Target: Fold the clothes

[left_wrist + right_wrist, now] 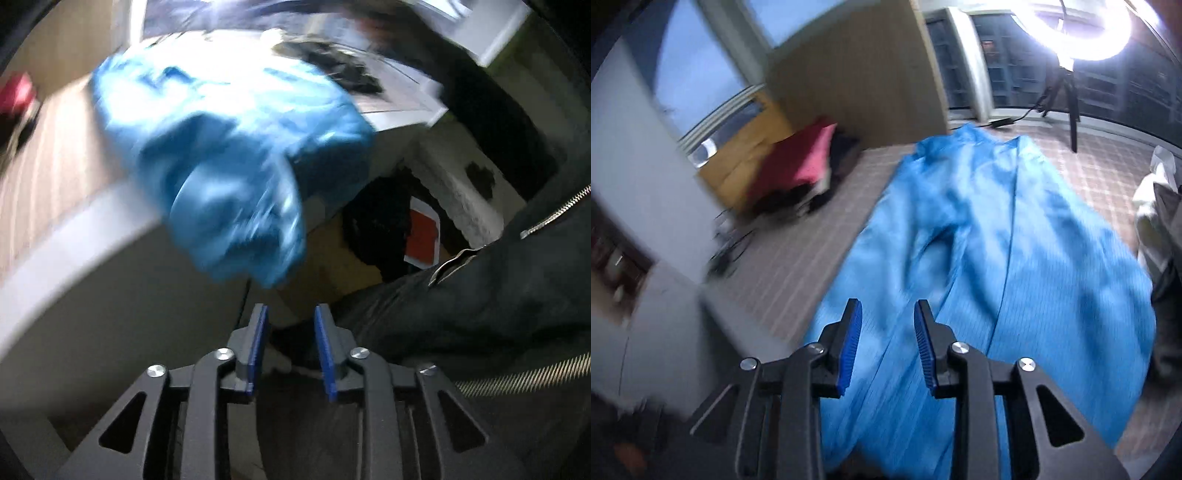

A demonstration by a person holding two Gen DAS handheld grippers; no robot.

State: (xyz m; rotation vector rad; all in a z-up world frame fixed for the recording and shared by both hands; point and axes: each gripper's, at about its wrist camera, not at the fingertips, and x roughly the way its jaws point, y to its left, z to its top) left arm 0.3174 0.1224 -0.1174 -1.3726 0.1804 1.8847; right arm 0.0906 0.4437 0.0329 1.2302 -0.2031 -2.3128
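Garment (990,236), shiny blue ribbed cloth (blurred) spread long over checked bedding (798,254), left gripper (290,314) and right gripper (888,308) both slightly parted, holding nothing, ridged blue pads (849,347).

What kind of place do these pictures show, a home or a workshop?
Probably a room in a home, set up for recording. A blue garment lies on a checked surface, more clothes are piled near a window, and a ring light stands on a tripod.

Light: ring lamp (1082,29) top right, blown out; room dim.
Glare: white patch on blue cloth (229,147), left view.
Blur: heavy motion smear, both views.
Edges: fisheye bending, dark corners.
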